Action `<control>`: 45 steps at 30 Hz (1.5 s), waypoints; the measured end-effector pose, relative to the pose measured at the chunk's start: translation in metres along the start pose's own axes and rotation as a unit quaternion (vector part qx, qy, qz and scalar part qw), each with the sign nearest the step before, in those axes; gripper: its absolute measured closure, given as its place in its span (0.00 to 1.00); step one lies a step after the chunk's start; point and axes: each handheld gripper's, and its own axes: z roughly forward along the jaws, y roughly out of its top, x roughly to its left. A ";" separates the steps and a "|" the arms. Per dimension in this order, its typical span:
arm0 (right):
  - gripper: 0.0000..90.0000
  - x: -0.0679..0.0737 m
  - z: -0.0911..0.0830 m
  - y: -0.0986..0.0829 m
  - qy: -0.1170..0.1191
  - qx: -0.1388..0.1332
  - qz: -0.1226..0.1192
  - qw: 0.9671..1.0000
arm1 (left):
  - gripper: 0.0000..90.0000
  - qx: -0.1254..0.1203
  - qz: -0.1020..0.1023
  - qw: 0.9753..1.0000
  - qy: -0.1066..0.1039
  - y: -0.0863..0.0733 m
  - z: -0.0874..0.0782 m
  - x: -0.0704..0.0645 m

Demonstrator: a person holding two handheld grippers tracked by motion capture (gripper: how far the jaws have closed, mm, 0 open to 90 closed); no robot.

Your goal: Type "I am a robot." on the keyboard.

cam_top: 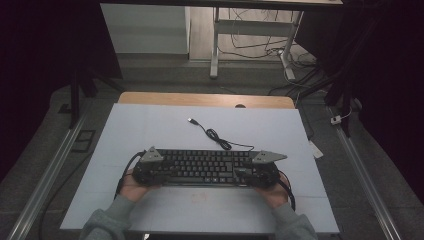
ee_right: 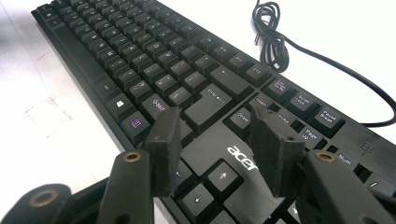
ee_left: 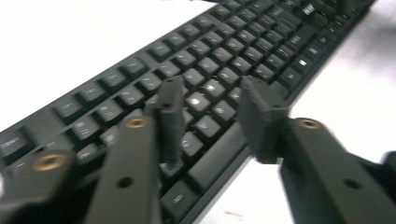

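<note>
Two grippers met the black Acer keyboard (cam_top: 202, 167), which lay along the near edge of the white table (cam_top: 150, 125). Our left gripper (ee_left: 212, 107) hovered over its left end, jaws apart; our right gripper (ee_right: 217, 135) hung above the arrow keys, jaws apart too. Both hands came in low and level. We judged an even, simultaneous grip at both ends best, sparing the cable (cam_top: 217, 136).

Setting: lab or office recording bay; white work board (cam_top: 150, 125) on a wooden tabletop (cam_top: 205, 99) ahead of both grippers; beyond it, white desk legs (cam_top: 215, 45) over tangled floor cables (cam_top: 260, 47); metal rails (cam_top: 45, 175) and dark curtains (cam_top: 45, 45) flank both sides.
</note>
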 end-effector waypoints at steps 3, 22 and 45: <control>0.60 -0.001 0.000 0.000 -0.001 0.000 0.002 1.000 | 0.54 0.001 -0.010 1.000 0.004 0.000 -0.004 0.005; 0.59 -0.001 0.000 0.000 0.000 -0.001 0.002 1.000 | 0.46 0.010 -0.029 0.999 0.019 -0.003 -0.007 0.016; 0.59 -0.001 0.000 0.000 -0.001 0.000 0.001 1.000 | 0.46 0.014 -0.020 0.999 0.037 0.003 0.004 0.015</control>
